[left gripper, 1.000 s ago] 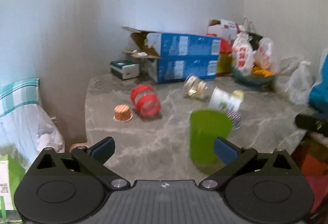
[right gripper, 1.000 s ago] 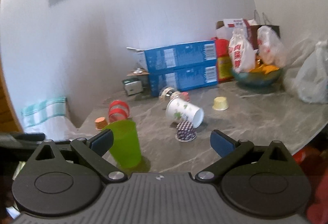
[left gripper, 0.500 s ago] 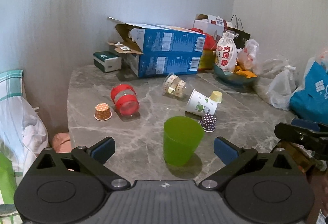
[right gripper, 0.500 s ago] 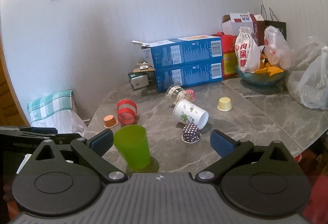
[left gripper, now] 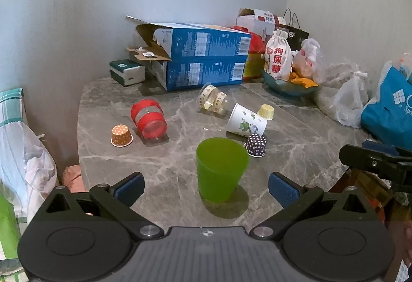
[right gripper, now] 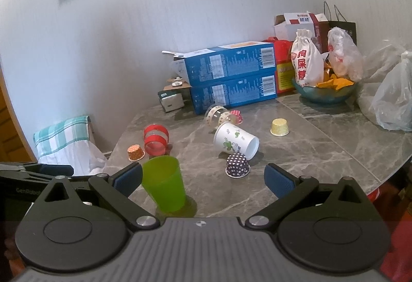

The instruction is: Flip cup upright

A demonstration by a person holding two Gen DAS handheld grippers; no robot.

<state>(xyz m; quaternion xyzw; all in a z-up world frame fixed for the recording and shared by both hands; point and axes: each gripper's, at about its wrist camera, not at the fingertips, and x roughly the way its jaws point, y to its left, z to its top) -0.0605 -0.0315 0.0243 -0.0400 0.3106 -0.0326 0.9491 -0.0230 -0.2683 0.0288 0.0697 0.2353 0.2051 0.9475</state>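
Grey marble worktop [left gripper: 296, 153] carries the green cup [left gripper: 221, 168] upright near its front edge, mouth up, so both left gripper [left gripper: 206, 185] and right gripper [right gripper: 203, 179] hang back, jaws apart, gripping nothing.

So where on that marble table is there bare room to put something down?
Bare grey marble lies between the small yellow paper cup and the clear plastic bag, running to the near edge. It is crowded around the tipped white paper cup and the upright green plastic cup.
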